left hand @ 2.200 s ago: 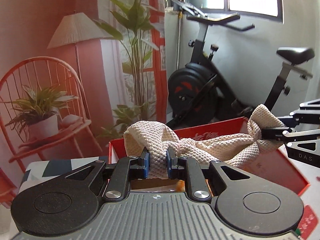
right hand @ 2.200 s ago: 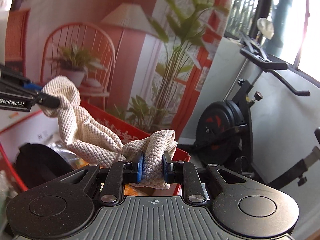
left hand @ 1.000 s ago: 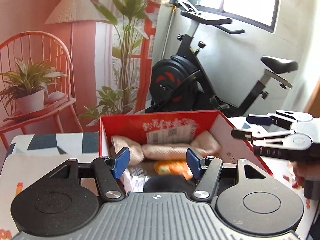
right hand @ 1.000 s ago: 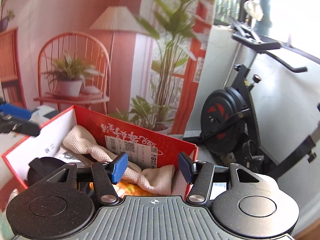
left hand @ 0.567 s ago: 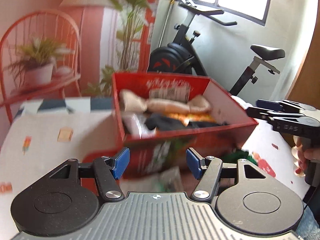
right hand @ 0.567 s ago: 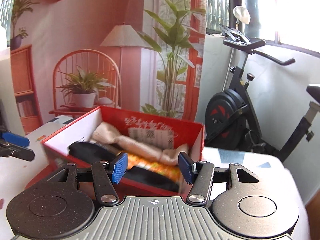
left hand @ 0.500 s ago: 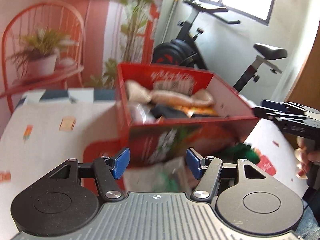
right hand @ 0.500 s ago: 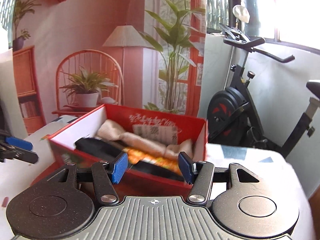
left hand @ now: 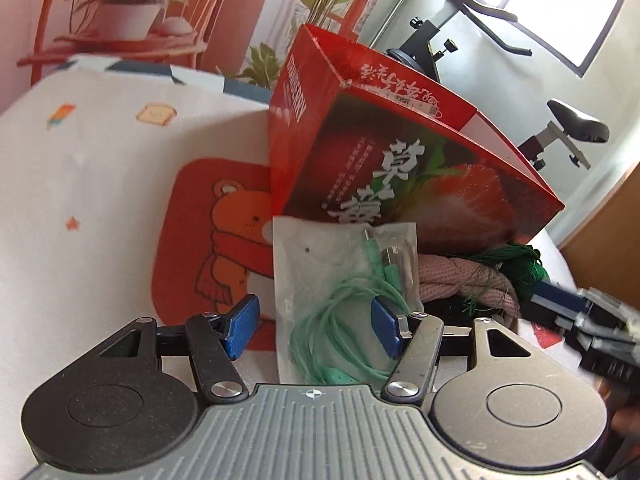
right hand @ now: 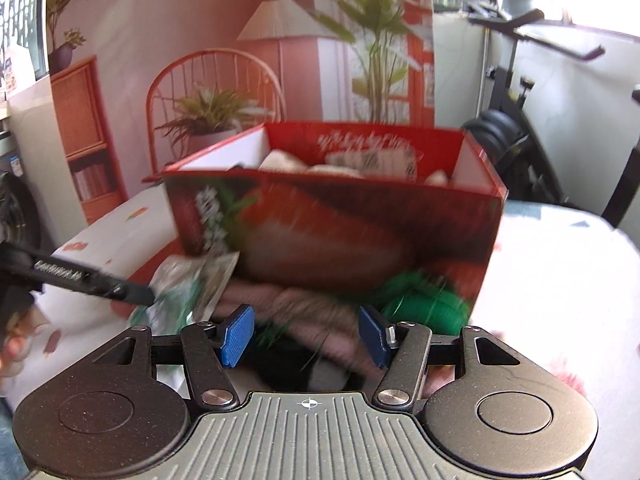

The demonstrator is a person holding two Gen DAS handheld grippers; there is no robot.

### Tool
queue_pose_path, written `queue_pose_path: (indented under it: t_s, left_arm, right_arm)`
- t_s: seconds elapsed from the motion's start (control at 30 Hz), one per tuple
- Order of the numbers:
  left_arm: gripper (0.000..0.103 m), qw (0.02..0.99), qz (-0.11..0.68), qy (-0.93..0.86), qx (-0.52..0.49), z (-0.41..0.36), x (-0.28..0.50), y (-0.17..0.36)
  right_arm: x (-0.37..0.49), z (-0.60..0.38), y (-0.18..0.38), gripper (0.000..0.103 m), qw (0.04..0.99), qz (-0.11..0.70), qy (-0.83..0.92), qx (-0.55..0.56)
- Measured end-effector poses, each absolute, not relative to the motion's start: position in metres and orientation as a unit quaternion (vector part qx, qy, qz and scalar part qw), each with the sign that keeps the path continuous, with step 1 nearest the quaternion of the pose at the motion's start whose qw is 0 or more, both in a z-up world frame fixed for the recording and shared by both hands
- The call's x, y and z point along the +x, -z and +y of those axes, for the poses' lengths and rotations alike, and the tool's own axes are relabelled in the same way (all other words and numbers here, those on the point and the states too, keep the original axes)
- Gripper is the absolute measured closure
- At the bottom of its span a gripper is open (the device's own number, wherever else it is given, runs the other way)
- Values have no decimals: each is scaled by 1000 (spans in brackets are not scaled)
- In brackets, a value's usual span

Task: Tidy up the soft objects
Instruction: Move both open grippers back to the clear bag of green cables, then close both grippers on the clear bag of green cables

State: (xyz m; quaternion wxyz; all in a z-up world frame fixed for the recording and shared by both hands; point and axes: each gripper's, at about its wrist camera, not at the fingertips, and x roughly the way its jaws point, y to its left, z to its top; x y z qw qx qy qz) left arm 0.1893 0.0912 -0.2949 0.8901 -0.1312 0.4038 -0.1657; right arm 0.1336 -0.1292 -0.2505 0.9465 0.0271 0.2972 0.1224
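A red strawberry box stands on the table, and a cream towel shows over its rim. In front of it lie a clear bag of mint-green cable, a pink braided rope and a bundle of green thread. My left gripper hangs low over the bag. Its jaws are closing, the bag lies between them, and the pads do not touch it. My right gripper is open above the blurred pink rope, beside the green thread.
An orange bear mat lies on the white patterned tablecloth left of the box. Something black lies under the right gripper. An exercise bike stands behind the table. A hand holds the left gripper.
Both grippers let go of the cream towel, which now lies in the box. They then sank from above the box to the bag and rope in front of it.
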Motion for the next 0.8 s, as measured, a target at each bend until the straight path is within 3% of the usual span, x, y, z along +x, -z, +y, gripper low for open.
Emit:
queue_pose_path:
  t_s: [0.07,0.2,0.43,0.53,0.8]
  left_arm:
    - [51,884,414,173,-134,88,189,300]
    - [60,878,416,184,-150,83,184,306]
    - [60,874,415,213,-135,63,169,308]
    - [67,867,419,238,-128,49,162,309]
    - [67,865,421,235,-140,35,144,316]
  right_arm:
    - [131,-127,257,49,943,306,-127,33]
    - [131,-126,262,49,940,313,-130,34]
    - [132,-123,265,49,937,314,-148,45]
    - [133,-121,269,51,933,321,-156,50]
    - [137,-129,283,53,925,343,-149,65]
